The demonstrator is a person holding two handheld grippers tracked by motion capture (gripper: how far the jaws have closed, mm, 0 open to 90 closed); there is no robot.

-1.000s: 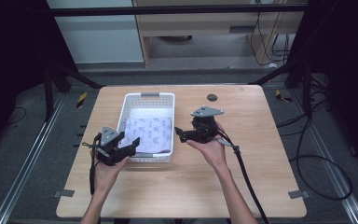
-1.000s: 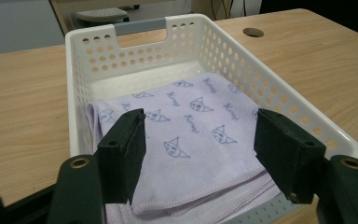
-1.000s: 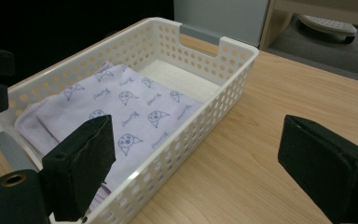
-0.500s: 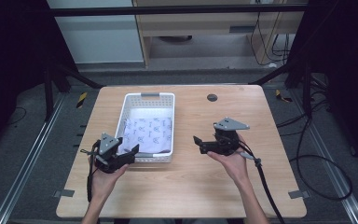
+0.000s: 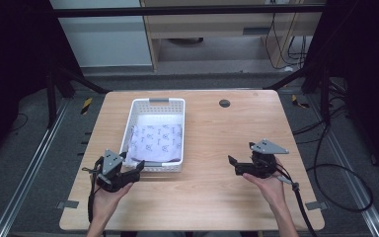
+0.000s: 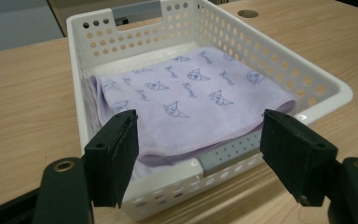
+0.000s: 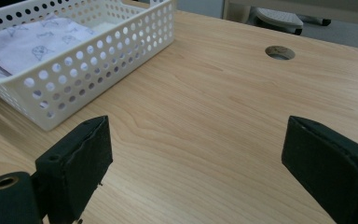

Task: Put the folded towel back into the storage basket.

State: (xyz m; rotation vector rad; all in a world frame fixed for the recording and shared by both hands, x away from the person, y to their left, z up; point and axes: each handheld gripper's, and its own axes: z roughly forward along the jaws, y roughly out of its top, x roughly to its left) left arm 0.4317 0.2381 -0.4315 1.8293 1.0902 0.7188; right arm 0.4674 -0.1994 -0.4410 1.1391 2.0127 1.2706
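Here the folded cloth (image 6: 191,100) hides the basket (image 6: 279,51) floor.

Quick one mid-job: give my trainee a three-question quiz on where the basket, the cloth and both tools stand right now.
1. True or false: the lilac cloth lies folded inside the white basket.
2. Which tool is nearer the basket: A left tool, B right tool?
3. Fill in: both tools' jaws stand ____.

Key: 1 true. 2 A; it sits at the basket's near end, the right tool over bare table. 3 open, holding nothing.
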